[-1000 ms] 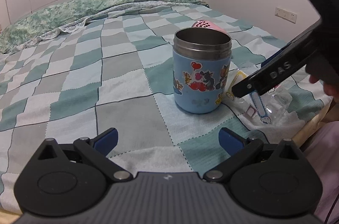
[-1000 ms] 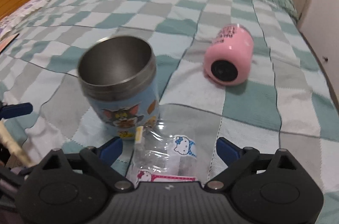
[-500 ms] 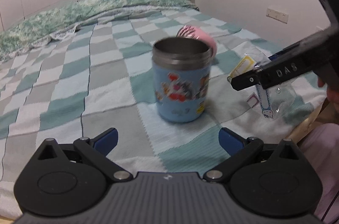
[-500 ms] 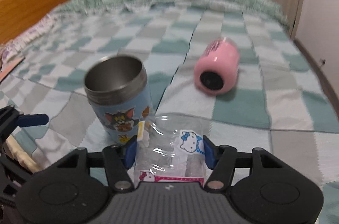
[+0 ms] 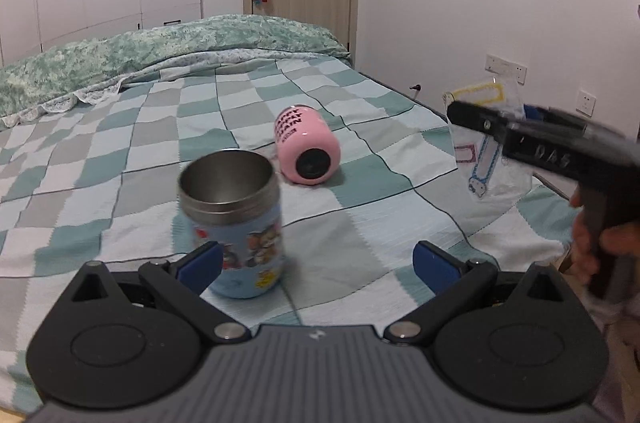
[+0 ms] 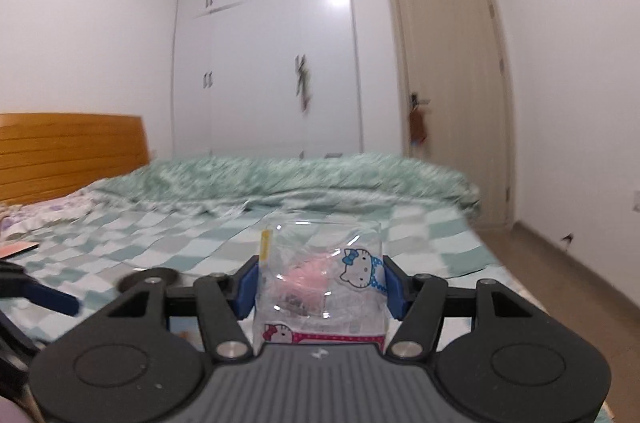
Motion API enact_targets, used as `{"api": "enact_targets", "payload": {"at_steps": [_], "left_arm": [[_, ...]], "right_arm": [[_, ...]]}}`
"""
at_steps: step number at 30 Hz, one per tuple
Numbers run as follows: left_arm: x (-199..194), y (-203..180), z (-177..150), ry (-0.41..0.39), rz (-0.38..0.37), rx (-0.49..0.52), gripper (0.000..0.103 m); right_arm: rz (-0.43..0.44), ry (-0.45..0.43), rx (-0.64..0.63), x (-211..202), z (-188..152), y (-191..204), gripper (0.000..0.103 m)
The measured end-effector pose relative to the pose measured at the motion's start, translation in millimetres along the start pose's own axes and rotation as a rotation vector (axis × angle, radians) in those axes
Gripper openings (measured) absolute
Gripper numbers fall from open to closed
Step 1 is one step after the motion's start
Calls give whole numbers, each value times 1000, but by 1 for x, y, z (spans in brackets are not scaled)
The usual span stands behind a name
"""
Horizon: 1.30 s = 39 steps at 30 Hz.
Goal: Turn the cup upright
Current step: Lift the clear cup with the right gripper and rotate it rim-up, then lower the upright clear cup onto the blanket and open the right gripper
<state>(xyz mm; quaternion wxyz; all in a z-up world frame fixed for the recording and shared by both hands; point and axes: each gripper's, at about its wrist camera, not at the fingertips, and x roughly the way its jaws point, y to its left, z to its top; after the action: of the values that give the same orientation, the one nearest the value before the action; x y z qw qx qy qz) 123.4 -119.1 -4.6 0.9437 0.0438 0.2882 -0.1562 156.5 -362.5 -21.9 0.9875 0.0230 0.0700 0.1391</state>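
Note:
My right gripper [image 6: 320, 281] is shut on a clear plastic cup [image 6: 320, 283] with Hello Kitty stickers and holds it in the air above the bed. The same cup [image 5: 486, 139] shows in the left wrist view, clamped in the right gripper [image 5: 500, 127] at the right. A blue steel cup [image 5: 232, 219] with cartoon stickers stands upright on the checked bedspread [image 5: 360, 215]. A pink cup [image 5: 306, 153] lies on its side behind it, base toward me. My left gripper [image 5: 316, 261] is open and empty, just in front of the blue cup.
A green quilt [image 5: 160, 51] is bunched at the far end of the bed. A wooden headboard [image 6: 68, 155] is at the left in the right wrist view. White wardrobes [image 6: 272, 55] and a door [image 6: 452, 95] stand behind. The bed edge and floor [image 6: 560, 263] are at the right.
My right gripper closed on the clear plastic cup, lifted it off the bed and tilted up level. My left gripper drew back and shifted right, so the blue cup now sits at its left finger.

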Motion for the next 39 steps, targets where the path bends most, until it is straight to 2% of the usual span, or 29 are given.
{"api": "enact_targets", "payload": {"at_steps": [3,6,14,18,23,25,27,32,39], "left_arm": [[8,-10,1,12,17,-4,103],[13,-17,0,20,37,-7,103],[14,-21,-6,21,64,-35,103],[10,-25,-8,15,57,-42,103],[2,-34,-13,8,47,-46,103],[0,-36,-16,13,47,-43,103],[0,-37,-20,24,51,-42,103],[-4,-36,-25,33,58,-50,103],[-15,-37,-29,20,64,-49,103]], "right_arm": [[-26,-42,-27,10,-19,-17,60],[-29,-42,-37,23,-34,-27,60],[-32,79,-9,39,-79,-48,61],[-16,26,-83,23,-92,-45,61],[-19,-12,-151,7,-100,-35,64],[-5,7,-140,4,-100,-37,64],[-31,32,-150,-1,-100,-37,65],[-47,14,-128,-13,-99,-42,66],[-49,34,-133,-17,-102,-39,65]]}}
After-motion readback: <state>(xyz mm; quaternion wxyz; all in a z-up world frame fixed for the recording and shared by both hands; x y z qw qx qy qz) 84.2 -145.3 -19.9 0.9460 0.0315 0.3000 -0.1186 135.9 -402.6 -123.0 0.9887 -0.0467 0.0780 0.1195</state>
